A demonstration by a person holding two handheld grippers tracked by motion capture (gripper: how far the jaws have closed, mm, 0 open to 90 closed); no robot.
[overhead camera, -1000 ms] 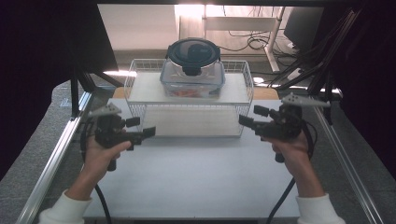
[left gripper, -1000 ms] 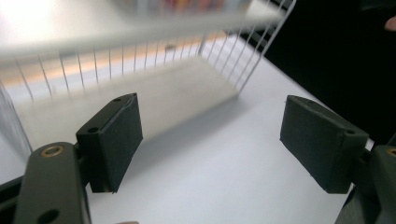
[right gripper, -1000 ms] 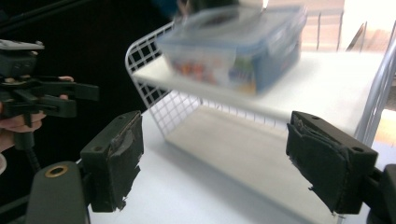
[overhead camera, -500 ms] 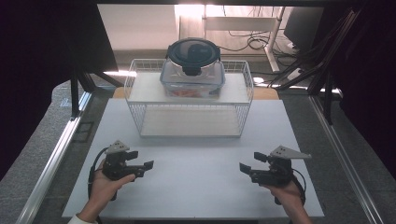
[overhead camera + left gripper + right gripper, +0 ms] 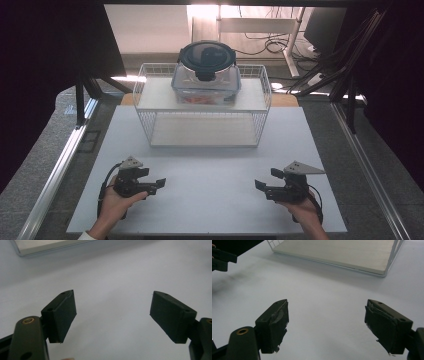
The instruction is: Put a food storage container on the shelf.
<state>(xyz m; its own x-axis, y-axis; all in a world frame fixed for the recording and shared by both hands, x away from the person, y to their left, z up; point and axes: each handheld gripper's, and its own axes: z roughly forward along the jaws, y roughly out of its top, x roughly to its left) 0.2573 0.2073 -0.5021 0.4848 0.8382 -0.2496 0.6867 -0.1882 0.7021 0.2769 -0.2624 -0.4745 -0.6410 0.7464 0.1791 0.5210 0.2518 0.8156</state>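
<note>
White desk [image 5: 210,195] under us, we rest the left gripper [image 5: 154,184] and right gripper [image 5: 262,187] low with jaws released and empty, well apart from the lidded container [image 5: 206,75] atop the wire basket [image 5: 150,117], ready to reach.

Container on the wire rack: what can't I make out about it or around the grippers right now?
- Container, high view: the orange contents are too small and blurred behind the clear wall to identify.
- Container lid, high view: whether its clips are latched is too small to tell.
- Left gripper and right gripper, high view: the hands cover their handles; the forearms are cut off by the bottom edge.
</note>
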